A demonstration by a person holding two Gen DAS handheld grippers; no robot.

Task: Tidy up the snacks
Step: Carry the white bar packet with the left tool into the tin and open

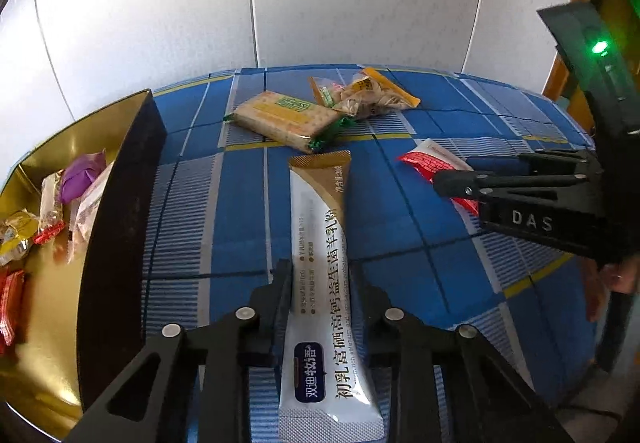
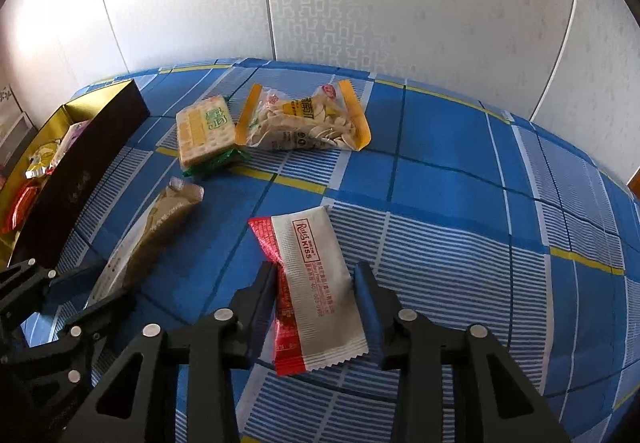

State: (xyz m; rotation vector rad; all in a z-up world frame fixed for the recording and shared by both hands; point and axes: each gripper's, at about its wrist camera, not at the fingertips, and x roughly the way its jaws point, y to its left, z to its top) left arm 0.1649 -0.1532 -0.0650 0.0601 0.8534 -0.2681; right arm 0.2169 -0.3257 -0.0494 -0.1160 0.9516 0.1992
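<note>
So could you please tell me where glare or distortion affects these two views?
Left wrist view: a green lamp flares at upper right, and the wall is washed out. Right wrist view: fisheye bends the wall panels' seams; the wall glares at left.

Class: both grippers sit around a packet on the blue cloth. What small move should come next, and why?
Probably close both. The left gripper straddles the long gold-and-white sachet, the right gripper straddles the red-and-white packet, and both jaws look open with gaps beside the packets. Both packets lie flat on the cloth, outside the gold box.
</note>
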